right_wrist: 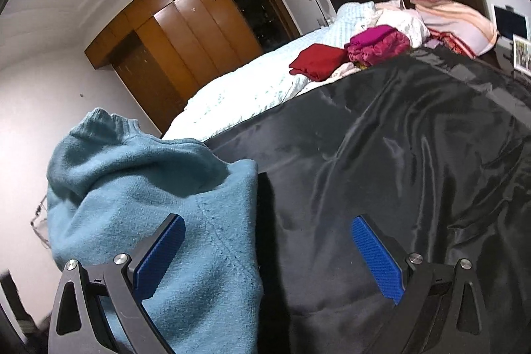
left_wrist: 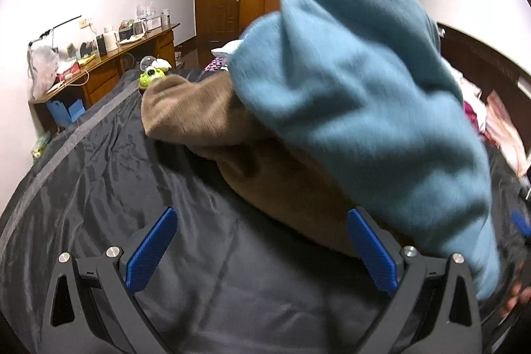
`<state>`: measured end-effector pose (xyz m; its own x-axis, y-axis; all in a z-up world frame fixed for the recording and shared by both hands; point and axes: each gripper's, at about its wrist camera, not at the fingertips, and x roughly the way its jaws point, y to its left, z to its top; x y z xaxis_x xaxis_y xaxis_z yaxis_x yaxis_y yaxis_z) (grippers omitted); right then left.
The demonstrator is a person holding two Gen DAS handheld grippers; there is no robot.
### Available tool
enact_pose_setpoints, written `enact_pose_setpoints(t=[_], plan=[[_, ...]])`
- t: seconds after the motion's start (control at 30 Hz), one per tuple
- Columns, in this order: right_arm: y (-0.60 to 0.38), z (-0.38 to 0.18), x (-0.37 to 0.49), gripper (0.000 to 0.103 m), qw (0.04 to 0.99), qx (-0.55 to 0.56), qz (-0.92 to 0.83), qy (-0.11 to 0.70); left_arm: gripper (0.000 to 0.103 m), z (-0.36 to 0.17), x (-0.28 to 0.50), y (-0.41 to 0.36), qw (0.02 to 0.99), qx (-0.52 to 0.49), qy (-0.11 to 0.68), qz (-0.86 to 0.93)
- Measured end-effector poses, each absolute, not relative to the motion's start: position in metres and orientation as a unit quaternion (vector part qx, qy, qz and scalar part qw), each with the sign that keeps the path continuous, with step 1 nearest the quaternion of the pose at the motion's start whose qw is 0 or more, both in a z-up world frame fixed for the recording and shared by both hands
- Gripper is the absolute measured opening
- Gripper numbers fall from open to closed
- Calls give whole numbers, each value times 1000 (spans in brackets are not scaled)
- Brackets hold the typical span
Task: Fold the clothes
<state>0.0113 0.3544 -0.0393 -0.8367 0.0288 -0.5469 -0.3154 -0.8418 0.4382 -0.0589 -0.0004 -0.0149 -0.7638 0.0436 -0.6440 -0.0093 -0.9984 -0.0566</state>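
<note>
The left gripper [left_wrist: 259,249] hangs wide-jawed and empty over the dark bedcover [left_wrist: 99,175]; the right gripper [right_wrist: 268,254] is equally spread, holding nothing. The teal sweater [left_wrist: 358,108] bunches up between them — brushing the right gripper's left finger, so nearer that one — seemingly draped, motion-blurred, over a brown garment [left_wrist: 205,115] running away leftward.

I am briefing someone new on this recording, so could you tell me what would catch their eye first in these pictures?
The blue sweater dominates: bunched and raised, it fills the right of the left wrist view, above a brown garment lying on the dark sheet. Both the left gripper and the right gripper stand open. Farther up the bed, red and magenta clothes are piled near the headboard.
</note>
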Motion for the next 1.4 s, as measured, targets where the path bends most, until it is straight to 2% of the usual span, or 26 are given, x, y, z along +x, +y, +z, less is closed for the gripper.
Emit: enact_pose_setpoints(t=[0.17, 0.37, 0.6, 1.0, 1.2, 1.4], plan=[[347, -38, 9, 102, 87, -273, 925, 250, 102, 13, -74, -13, 20, -336, -54, 940], [346, -39, 8, 102, 81, -278, 923, 252, 102, 51, -110, -12, 47, -328, -54, 942], [351, -40, 8, 102, 86, -279, 920, 260, 102, 77, -169, -22, 79, -347, -107, 928], [337, -43, 0, 102, 69, -291, 924, 238, 102, 66, -236, -24, 82, -406, -154, 897], [332, -45, -2, 102, 63, -295, 924, 234, 102, 66, -241, -35, 138, -412, -226, 872], [329, -44, -2, 102, 62, -294, 926, 230, 102, 75, -246, -27, 164, -412, -226, 867]])
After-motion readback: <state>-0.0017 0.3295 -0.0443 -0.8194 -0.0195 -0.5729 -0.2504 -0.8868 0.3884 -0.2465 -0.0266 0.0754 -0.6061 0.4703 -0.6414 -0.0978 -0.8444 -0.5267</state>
